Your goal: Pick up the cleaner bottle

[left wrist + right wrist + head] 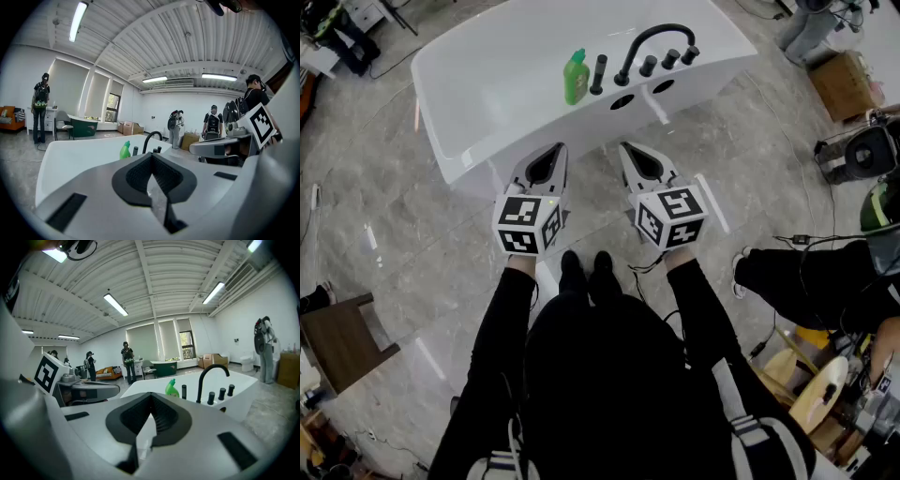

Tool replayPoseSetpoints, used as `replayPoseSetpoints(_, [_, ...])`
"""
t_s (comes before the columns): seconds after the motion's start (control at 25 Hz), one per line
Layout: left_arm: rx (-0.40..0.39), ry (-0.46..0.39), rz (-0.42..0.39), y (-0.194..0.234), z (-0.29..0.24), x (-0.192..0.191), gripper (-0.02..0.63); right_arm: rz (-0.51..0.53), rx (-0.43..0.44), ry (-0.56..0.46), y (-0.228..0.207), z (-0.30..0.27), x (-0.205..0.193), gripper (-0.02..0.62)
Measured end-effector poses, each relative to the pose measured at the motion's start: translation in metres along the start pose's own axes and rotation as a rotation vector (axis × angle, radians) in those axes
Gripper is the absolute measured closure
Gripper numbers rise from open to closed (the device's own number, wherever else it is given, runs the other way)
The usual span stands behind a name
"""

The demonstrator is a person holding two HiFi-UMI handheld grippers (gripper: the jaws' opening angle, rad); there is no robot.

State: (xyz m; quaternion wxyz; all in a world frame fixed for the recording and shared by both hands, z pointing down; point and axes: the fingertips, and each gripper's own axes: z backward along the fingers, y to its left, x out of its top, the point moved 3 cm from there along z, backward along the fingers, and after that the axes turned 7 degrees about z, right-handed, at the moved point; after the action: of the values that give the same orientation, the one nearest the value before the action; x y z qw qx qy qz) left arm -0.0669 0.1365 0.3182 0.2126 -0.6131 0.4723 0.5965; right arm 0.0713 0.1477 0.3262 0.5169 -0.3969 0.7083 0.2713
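Green cleaner bottle (576,77) stands upright on the near ledge of the white bathtub (502,66), just left of the arched black faucet (649,42). Left gripper (553,155) and right gripper (633,155) are held side by side over the grey stone floor (394,206) on the near side of the tub, both pointing toward it and well apart from the bottle. Each gripper's jaws are pressed together at the tips, with nothing between them.
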Motion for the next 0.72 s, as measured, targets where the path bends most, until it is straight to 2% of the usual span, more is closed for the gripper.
replayPoseSetpoints(0.72, [0.013,0.018,-0.003,-0.008,0.001,-0.007,0.598,-0.003,-0.002,-0.002,-0.007,0.013,-0.003,0.594])
